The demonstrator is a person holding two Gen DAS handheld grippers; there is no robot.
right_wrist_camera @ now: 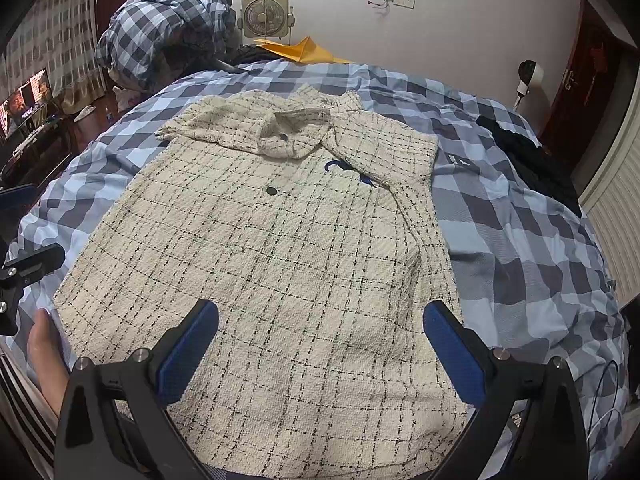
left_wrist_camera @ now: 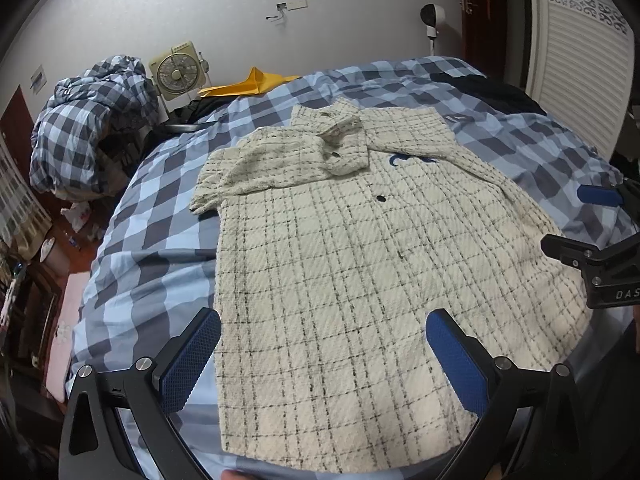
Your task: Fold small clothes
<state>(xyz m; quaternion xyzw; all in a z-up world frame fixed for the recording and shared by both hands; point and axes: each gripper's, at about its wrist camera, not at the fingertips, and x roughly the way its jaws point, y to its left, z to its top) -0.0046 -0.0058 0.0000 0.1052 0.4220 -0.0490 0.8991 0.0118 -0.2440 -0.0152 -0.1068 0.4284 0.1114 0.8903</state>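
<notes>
A cream shirt (left_wrist_camera: 360,264) with thin black checks and dark buttons lies flat, front up, on the blue checked bed sheet (left_wrist_camera: 152,264), collar at the far end. Its right sleeve (right_wrist_camera: 384,148) is folded inward, partly covering a blue embroidered mark (right_wrist_camera: 340,166). My left gripper (left_wrist_camera: 322,340) hangs open above the hem's left half, nothing between its blue pads (left_wrist_camera: 192,360). Over the hem's right half (right_wrist_camera: 320,400) my right gripper (right_wrist_camera: 320,336) stands open too. Each gripper shows at the edge of the other's view: right gripper (left_wrist_camera: 588,220), left gripper (right_wrist_camera: 20,228).
A bundled checked duvet (left_wrist_camera: 88,120) is piled beyond the bed's far left corner, beside a small fan (left_wrist_camera: 176,70) and a yellow cloth (left_wrist_camera: 252,82). A black garment (right_wrist_camera: 532,164) lies on the bed's right side. A hand (right_wrist_camera: 44,348) shows at the near edge.
</notes>
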